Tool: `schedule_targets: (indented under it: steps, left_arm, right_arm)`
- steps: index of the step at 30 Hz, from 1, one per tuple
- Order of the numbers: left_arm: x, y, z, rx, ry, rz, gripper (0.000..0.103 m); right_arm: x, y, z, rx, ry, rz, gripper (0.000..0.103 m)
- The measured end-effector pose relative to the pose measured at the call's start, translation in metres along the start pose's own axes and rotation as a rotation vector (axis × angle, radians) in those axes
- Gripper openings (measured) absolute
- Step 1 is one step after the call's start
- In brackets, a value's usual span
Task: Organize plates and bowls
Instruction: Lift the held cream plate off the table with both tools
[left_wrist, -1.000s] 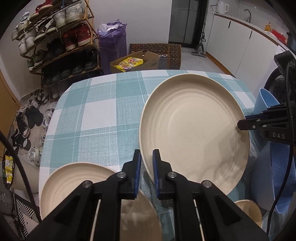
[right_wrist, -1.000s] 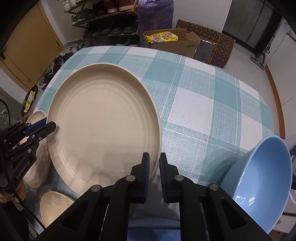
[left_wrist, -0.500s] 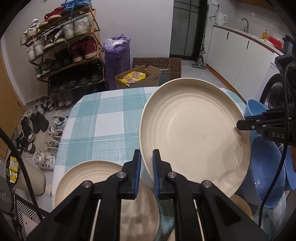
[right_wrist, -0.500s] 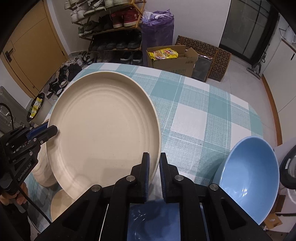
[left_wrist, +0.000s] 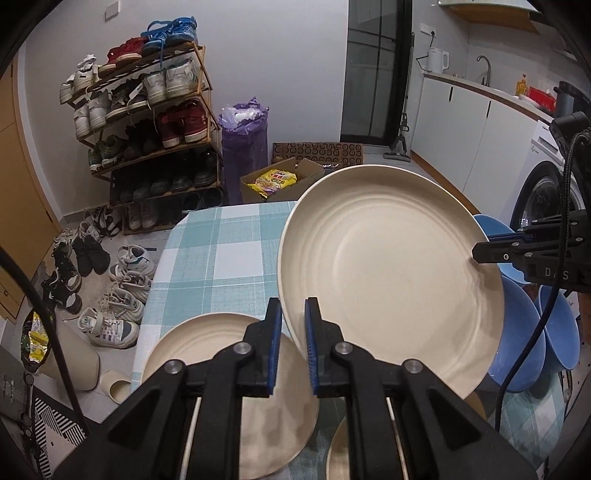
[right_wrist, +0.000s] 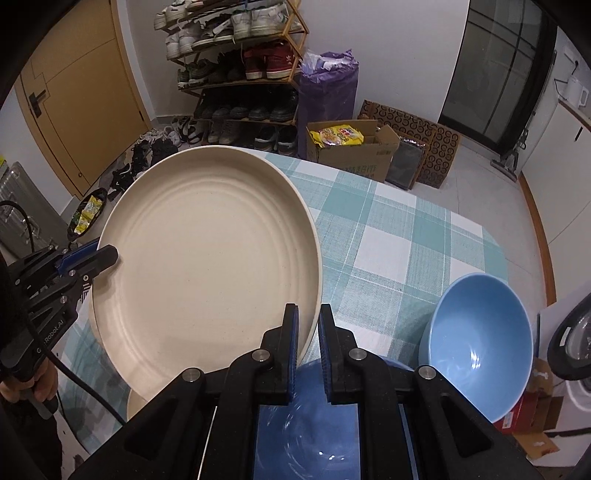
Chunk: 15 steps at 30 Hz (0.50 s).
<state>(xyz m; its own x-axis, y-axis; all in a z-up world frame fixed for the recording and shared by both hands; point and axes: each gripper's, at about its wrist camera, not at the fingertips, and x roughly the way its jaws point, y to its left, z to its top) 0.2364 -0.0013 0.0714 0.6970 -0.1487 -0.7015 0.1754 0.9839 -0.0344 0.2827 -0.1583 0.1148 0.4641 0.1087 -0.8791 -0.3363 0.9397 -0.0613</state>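
A large cream plate is held in the air above the checked table, tilted, by both grippers. My left gripper is shut on its near left rim. My right gripper is shut on the opposite rim of the plate; it shows at the right of the left wrist view. A smaller cream plate lies on the table under my left gripper. Blue bowls stand at the table's right end, one right below my right gripper.
A small cream bowl sits at the table's near edge. The teal checked tablecloth covers the table. Beyond are a shoe rack, loose shoes on the floor, a purple bag, a cardboard box and a washing machine.
Both grippers have raised the large plate off the table and tilted it. More of the room and the smaller plate now shows below.
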Motion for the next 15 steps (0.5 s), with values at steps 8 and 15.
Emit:
schedule_targets:
  steps: [8,15]
  left_arm:
    - [-0.022,0.001,-0.012,-0.006,-0.025,0.012,0.010]
    - [-0.039,-0.003,-0.020,0.005,-0.047,0.015,0.010]
  right_arm:
    - [-0.025,0.013,-0.018,-0.014,-0.037,0.018,0.011]
    - [-0.046,0.019,-0.038,-0.018,-0.064,0.033,0.011]
